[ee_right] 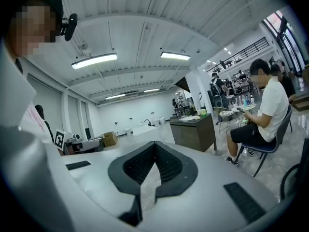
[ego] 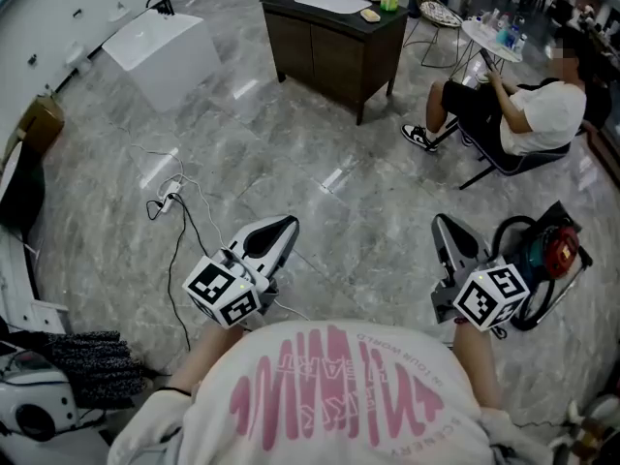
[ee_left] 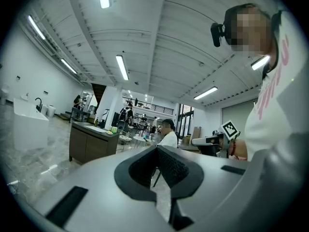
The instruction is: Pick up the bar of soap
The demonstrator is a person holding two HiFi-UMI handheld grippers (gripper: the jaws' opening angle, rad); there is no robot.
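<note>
Carrying left gripper (ego: 288, 224) and right gripper (ego: 441, 226) at waist height, jaws pressed together and empty, aimed at the vanity cabinet (ego: 329, 61) well ahead, presumably before approaching the bar of soap (ego: 369, 15) near its worktop's right edge, beside a green cup (ego: 389, 0).

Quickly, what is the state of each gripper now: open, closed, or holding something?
Left gripper: closed, holding nothing.
Right gripper: closed, holding nothing.
</note>
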